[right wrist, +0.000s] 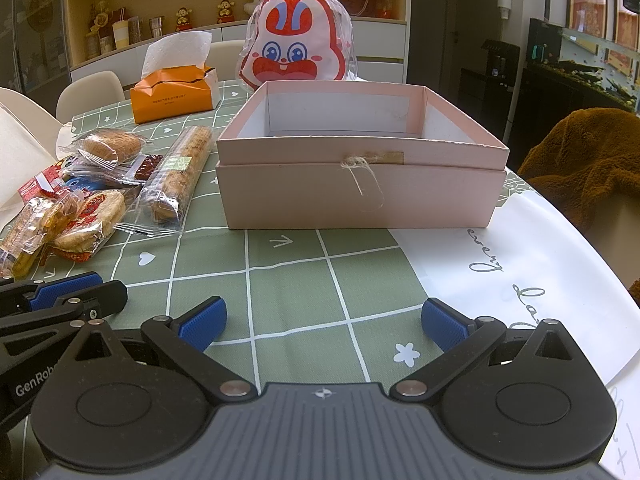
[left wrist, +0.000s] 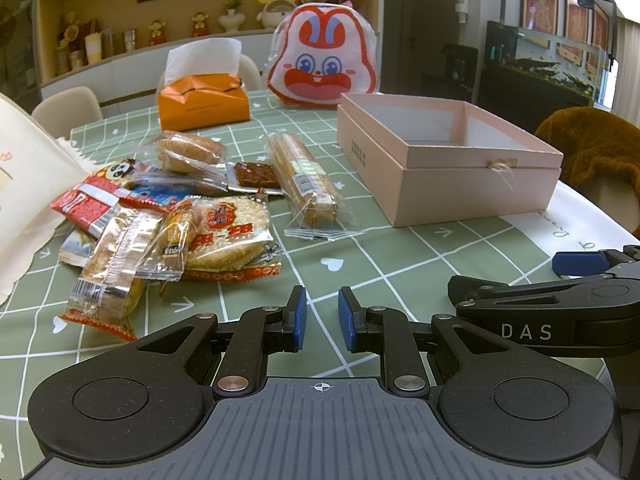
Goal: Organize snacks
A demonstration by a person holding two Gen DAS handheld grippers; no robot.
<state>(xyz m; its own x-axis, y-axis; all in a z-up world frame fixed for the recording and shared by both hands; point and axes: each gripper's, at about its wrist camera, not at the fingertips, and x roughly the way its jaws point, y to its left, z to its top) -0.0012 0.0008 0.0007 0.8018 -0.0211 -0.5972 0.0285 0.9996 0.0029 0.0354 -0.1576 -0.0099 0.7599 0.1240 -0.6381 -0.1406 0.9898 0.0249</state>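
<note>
a round table (right wrist: 360, 280) carries a green checked cloth (left wrist: 400, 264) with white hearts and arrows; a white sheet with script (right wrist: 520, 264) covers its right edge. on the cloth stand an open pink box (right wrist: 360, 196), an orange tissue box (left wrist: 202, 100) and a rabbit-face bag (left wrist: 322, 60) at the back. wrapped snacks (left wrist: 168, 216) lie heaped at left, a long biscuit pack (left wrist: 306, 180) just beside the heap.
</note>
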